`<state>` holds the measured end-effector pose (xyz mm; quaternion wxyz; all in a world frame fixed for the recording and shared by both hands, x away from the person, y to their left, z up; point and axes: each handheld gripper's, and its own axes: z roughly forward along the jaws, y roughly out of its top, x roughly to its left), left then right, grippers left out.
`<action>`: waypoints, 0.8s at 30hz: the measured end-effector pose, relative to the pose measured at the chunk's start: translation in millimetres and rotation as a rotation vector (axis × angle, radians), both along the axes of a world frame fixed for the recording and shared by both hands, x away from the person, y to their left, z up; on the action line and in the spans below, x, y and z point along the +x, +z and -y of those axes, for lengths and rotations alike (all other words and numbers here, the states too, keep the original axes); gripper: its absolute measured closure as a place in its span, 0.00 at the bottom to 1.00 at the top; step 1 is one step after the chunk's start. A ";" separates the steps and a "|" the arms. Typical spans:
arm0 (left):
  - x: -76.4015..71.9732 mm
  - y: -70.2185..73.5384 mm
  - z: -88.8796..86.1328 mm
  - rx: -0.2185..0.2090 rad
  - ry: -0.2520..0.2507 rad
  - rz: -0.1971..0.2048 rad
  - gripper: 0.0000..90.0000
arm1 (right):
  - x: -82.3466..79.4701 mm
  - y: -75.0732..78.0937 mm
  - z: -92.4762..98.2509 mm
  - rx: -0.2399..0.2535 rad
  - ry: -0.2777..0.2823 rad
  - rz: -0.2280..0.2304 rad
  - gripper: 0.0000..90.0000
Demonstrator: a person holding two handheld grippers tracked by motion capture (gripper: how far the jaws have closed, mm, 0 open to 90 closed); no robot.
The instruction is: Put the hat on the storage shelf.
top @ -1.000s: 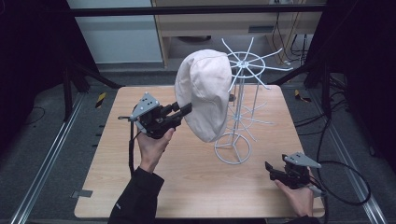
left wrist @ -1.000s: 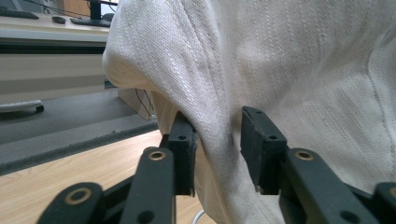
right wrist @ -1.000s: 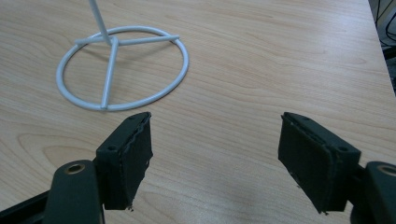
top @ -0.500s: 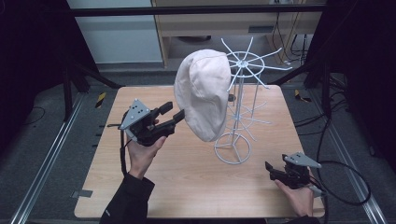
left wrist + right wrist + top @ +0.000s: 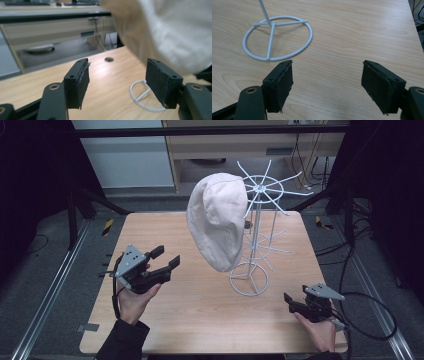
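Note:
A cream cap [image 5: 218, 220] hangs from the top of a white wire rack [image 5: 260, 187] that stands on the table's right half. My left gripper [image 5: 168, 256] is held above the table to the left of the cap, apart from it, open with nothing between its jaws. In the left gripper view the cap [image 5: 170, 32] looms beyond the open left gripper [image 5: 117, 82], with the rack's base ring [image 5: 140, 96] below it. My right gripper [image 5: 289, 301] rests low near the front right corner, open and empty. The base ring [image 5: 277, 37] lies just ahead of the right gripper [image 5: 327, 85].
The wooden table [image 5: 200, 315] has a small round hole [image 5: 108, 59] in its top. Black frame posts flank it and cables [image 5: 370, 305] trail off the right side. A desk with a drawer [image 5: 50, 32] stands behind the table.
My left gripper has drawn back from the cap's edge, down and to the left, and now stands apart from it. The cap stays on the rack. The right gripper has not moved.

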<state>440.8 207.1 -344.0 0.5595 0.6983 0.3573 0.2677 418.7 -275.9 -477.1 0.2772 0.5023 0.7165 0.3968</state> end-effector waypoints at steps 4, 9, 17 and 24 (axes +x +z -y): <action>-2.1 -21.2 -12.3 0.043 0.041 -0.044 0.35 | 0.2 -0.2 0.4 -0.003 0.000 0.003 0.27; -2.3 -58.1 -28.9 0.110 0.091 -0.110 0.30 | 0.5 -0.5 0.1 -0.005 -0.003 -0.001 0.25; -4.4 -97.3 -51.2 0.195 0.158 -0.191 0.24 | 0.4 -1.2 -0.3 -0.008 -0.004 -0.005 0.23; -3.8 -116.0 -69.0 0.227 0.216 -0.244 0.21 | 0.3 -2.7 -1.2 -0.013 -0.004 -0.015 0.23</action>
